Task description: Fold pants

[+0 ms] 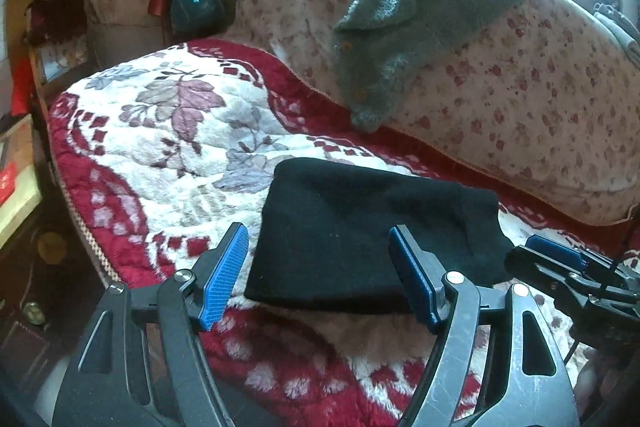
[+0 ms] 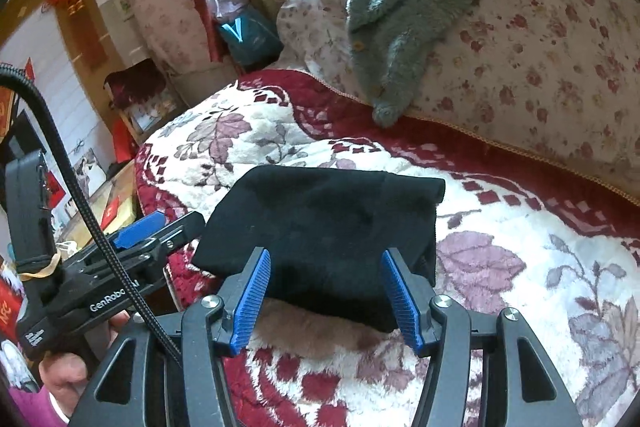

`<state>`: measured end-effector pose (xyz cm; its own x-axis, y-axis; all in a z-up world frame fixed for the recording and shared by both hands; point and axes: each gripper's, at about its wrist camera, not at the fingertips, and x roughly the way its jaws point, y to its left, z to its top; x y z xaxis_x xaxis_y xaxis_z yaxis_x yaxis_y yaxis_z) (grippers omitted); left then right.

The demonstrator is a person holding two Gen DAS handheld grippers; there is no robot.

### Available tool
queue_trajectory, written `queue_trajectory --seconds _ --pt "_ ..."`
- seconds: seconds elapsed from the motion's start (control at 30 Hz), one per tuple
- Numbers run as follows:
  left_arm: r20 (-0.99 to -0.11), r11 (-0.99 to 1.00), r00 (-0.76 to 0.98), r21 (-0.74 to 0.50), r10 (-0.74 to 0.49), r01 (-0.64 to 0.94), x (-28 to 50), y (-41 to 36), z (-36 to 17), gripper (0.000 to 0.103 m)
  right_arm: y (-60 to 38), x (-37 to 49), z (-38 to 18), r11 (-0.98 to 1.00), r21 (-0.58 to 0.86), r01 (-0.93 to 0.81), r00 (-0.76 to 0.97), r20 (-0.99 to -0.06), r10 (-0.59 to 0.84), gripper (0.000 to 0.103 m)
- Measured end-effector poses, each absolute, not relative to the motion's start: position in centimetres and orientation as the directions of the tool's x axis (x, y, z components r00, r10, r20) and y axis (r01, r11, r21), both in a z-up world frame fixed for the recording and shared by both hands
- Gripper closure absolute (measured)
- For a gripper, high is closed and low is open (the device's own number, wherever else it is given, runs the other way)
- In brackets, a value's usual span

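- The bed [image 1: 132,131] carries a plush blanket [image 2: 500,267] in red and white with a leaf pattern; it spreads under and ahead of both claws.
- A floral quilt [image 1: 520,99] is heaped at the far side of the bed, well beyond the claws, with a grey-green cardigan [image 1: 400,39] draped over it.
- The pants [image 1: 360,235], black, lie folded into a compact block on the blanket, just ahead of both claws.
- Left claw [image 1: 320,279]: its blue pads stand wide apart with nothing pressed between them. The near edge of the pants lies just beyond and below its tips, filling the gap as seen from the left wrist. The pads do not touch the cloth.
- Right claw [image 2: 332,299]: its jaws are apart and gripping nothing. The near edge of the pants shows between its pads [image 2: 250,299], below the tips and not clamped.
- From the right wrist, the left claw appears to the left of the pants, beside their left edge, held by a hand [image 2: 68,371].
- From the left wrist, the right claw sits at the right of the pants, near their right corner.
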<state>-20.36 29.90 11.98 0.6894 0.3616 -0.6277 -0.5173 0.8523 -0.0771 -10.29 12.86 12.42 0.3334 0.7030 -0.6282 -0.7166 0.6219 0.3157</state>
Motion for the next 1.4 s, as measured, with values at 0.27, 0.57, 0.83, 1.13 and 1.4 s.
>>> queue_trajectory --seconds 0.27,0.57,0.83,1.13,1.4 --pt "-0.634 0.85 0.681 -0.071 0.365 -0.522 -21.9 29.3 12.3 0.029 12.9 -12.1 13.3 0.611 0.309 -0.729 0.338 -0.614 0.713 0.046" --pt "-0.614 0.848 0.688 -0.057 0.387 -0.527 -22.4 29.0 12.8 0.029 13.4 -12.7 13.1 0.608 0.304 -0.734 0.333 -0.618 0.712 0.041" --pt "-0.621 0.846 0.683 -0.058 0.385 -0.53 -21.8 29.3 12.6 0.029 14.3 -12.0 12.4 0.612 0.302 -0.731 0.325 -0.635 0.701 0.041" --pt "-0.632 0.852 0.681 -0.061 0.37 -0.52 -20.8 29.4 11.9 0.029 14.4 -11.5 12.1 0.617 0.305 -0.725 0.322 -0.642 0.696 0.04" --pt "-0.641 0.849 0.673 -0.062 0.369 -0.524 -20.4 29.7 11.3 0.029 14.8 -10.9 11.6 0.617 0.312 -0.722 0.312 -0.649 0.694 0.04"
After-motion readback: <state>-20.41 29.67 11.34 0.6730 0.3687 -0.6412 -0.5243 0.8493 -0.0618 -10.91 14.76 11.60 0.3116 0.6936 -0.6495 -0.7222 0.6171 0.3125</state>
